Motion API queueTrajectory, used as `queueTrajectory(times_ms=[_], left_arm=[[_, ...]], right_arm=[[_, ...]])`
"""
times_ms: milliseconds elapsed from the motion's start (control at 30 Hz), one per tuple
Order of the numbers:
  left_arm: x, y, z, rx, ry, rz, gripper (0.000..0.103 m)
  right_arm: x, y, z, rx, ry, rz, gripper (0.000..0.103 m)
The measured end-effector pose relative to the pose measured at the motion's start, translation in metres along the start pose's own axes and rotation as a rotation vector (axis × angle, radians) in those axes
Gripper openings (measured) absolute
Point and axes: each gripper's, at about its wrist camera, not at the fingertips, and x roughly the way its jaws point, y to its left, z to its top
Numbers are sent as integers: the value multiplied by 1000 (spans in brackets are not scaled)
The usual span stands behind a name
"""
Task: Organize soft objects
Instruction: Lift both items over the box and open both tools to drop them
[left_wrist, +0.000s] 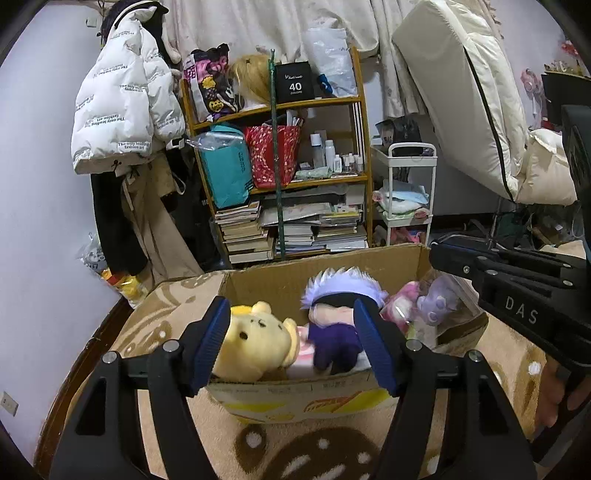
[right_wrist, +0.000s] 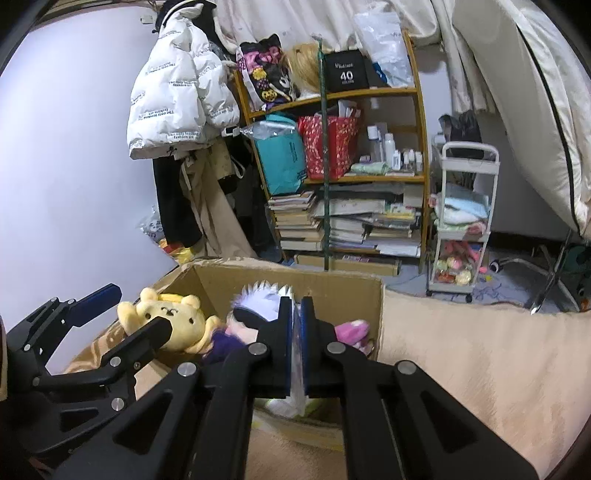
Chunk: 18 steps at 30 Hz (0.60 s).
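An open cardboard box (left_wrist: 295, 395) sits on a beige patterned rug. Inside lie a yellow bear plush (left_wrist: 255, 343), a white-haired doll in purple clothes (left_wrist: 336, 325) and a clear bag of pink and lilac plush toys (left_wrist: 428, 306). My left gripper (left_wrist: 295, 347) is open and empty, fingers wide over the box's near edge. My right gripper (right_wrist: 295, 347) is shut on the clear plastic bag (right_wrist: 297, 387) above the box's right part (right_wrist: 380, 314). The bear (right_wrist: 173, 325) and doll (right_wrist: 258, 306) show behind it.
A wooden shelf (left_wrist: 280, 155) with bags, bottles and stacked books stands behind the box. A white jacket (left_wrist: 125, 107) hangs at the left. A white trolley (right_wrist: 461, 221) stands to the right, with a tilted mattress (left_wrist: 465, 92) beyond.
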Motion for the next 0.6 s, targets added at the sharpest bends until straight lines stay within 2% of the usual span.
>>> queueTrajectory(times_ms=[100, 467, 567, 600], left_arm=[[-2, 2, -1, 2, 8, 15, 74], [-23, 22, -6, -40, 15, 63, 82], [-31, 28, -8, -53, 18, 77, 82], [-34, 31, -9, -57, 18, 81, 82]], right_arm=[[-1, -1, -1, 7, 7, 0, 6], [-6, -1, -5, 14, 11, -11, 7], [-6, 0, -5, 13, 9, -13, 15], [-8, 1, -6, 10, 5, -11, 22]])
